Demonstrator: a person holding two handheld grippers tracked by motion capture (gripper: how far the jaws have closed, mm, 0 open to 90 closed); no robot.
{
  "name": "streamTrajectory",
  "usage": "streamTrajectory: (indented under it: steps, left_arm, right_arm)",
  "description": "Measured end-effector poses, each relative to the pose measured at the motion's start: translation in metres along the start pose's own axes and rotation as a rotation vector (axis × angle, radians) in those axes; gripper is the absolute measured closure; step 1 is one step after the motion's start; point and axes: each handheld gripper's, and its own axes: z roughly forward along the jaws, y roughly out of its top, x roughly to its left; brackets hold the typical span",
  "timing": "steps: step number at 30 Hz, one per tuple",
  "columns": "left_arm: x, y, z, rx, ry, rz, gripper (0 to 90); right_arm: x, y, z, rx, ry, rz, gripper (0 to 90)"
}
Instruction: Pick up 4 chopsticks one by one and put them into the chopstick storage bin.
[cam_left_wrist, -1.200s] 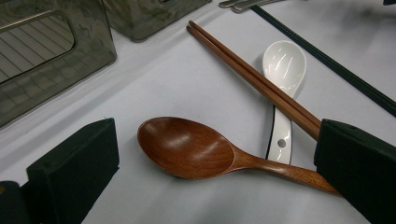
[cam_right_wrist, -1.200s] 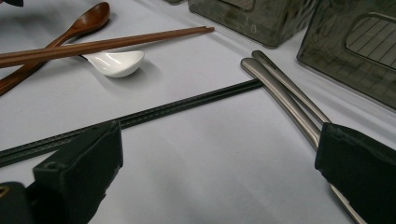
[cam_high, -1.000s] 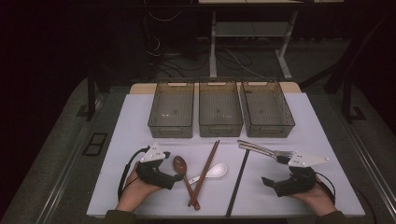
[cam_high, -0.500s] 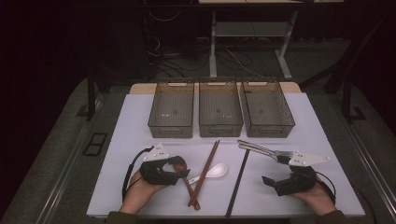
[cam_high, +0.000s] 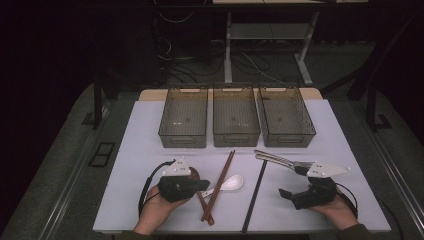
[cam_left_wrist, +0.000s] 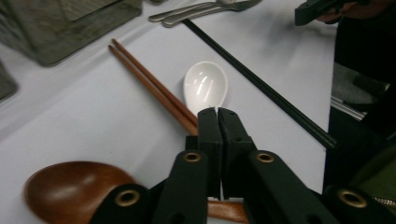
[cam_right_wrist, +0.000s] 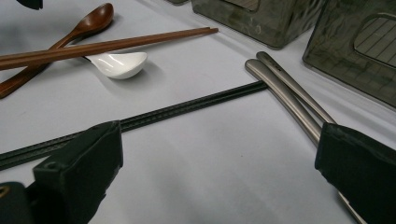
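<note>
— Two jaws flat together on my left gripper (cam_left_wrist: 217, 112). They have just been closing, and I see no gap between them. They meet right at the neck of the white spoon (cam_left_wrist: 205, 86), which lies on the surface (cam_high: 140, 150) beside the brown chopsticks (cam_left_wrist: 149, 86).

— Do you have the spoon?

— I can't tell. Its handle is hidden behind the jaws. The risk I see is a pinch on the very end of a glazed handle. If I lift, it could slip out and drop.

— Anything else close by?

— The wooden spoon (cam_left_wrist: 70, 186) runs under the gripper, its handle crossing the chopsticks. Dragging sideways could nudge them, perhaps towards the black chopsticks (cam_right_wrist: 187, 109).

— And your right?

— The right gripper (cam_right_wrist: 217, 140) is spread wide and holds nothing. It sits low by the metal cutlery (cam_right_wrist: 285, 93), so a careless sweep would scatter it.
</note>
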Motion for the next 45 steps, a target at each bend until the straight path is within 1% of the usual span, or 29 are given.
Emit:
streamTrajectory:
  steps: [2,5,6,7,8,10,11,12,14,16,17,20,21,23,24,30,32,35,45]
  left_arm:
    - [-0.001,0.001,0.002,0.005,-0.005,0.003,88.7]
    - [-0.006,0.003,0.010,0.023,-0.022,0.008,88.7]
    - [-0.007,0.003,0.012,0.032,-0.028,0.015,88.8]
    - [-0.007,0.003,0.012,0.032,-0.028,0.015,88.8]
    - [-0.009,0.004,0.017,0.044,-0.039,0.021,88.7]
    - [-0.010,0.004,0.019,0.052,-0.043,0.025,88.7]
    - [-0.013,0.004,0.025,0.064,-0.053,0.028,88.8]
    - [-0.013,0.004,0.025,0.064,-0.053,0.028,88.8]
    - [-0.017,0.004,0.032,0.087,-0.067,0.040,88.8]
    - [-0.018,0.003,0.034,0.097,-0.067,0.044,88.8]
    - [-0.020,0.003,0.037,0.112,-0.068,0.049,88.7]
    - [-0.021,0.001,0.040,0.124,-0.067,0.047,88.8]
    - [-0.023,0.000,0.042,0.140,-0.063,0.047,88.8]
    - [-0.023,-0.001,0.044,0.152,-0.066,0.041,88.8]
    - [-0.023,-0.002,0.044,0.159,-0.066,0.047,88.8]
    - [-0.023,-0.003,0.047,0.175,-0.067,0.045,88.8]
    - [-0.023,-0.004,0.047,0.190,-0.064,0.051,88.8]
    - [-0.023,-0.004,0.048,0.199,-0.056,0.059,88.8]
    - [-0.020,-0.005,0.045,0.211,-0.041,0.049,88.8]
  right_arm:
    - [0.000,0.000,0.000,0.002,-0.002,-0.003,0.9]
    - [0.001,0.000,0.000,0.002,-0.005,-0.005,0.9]
    - [0.001,-0.001,0.000,0.002,-0.006,-0.004,0.9]
    - [0.001,-0.001,0.000,0.003,-0.007,-0.003,0.9]
    - [0.001,-0.001,-0.001,0.003,-0.009,-0.002,0.9]
    - [0.002,-0.001,-0.001,0.007,-0.010,-0.001,0.9]
    - [0.002,-0.001,0.000,0.009,-0.011,-0.004,0.9]
    - [0.002,-0.001,0.000,0.010,-0.012,-0.006,0.9]
    - [0.002,-0.002,-0.001,0.012,-0.012,-0.006,0.9]
    - [0.002,-0.002,-0.001,0.011,-0.013,-0.007,0.9]
    - [0.002,-0.002,-0.001,0.011,-0.013,-0.008,0.9]
    - [0.002,-0.002,-0.001,0.013,-0.015,-0.009,0.9]
    - [0.002,-0.002,-0.001,0.013,-0.016,-0.008,0.9]
    - [0.002,-0.002,-0.001,0.014,-0.016,-0.008,0.9]
    - [0.002,-0.002,0.000,0.015,-0.016,-0.008,0.9]
    - [0.002,-0.002,0.000,0.017,-0.019,-0.009,0.9]
    - [0.002,-0.002,0.000,0.018,-0.020,-0.009,0.9]
    - [0.002,-0.002,0.000,0.018,-0.022,-0.010,0.9]
    - [0.002,-0.003,0.000,0.022,-0.023,-0.017,0.9]
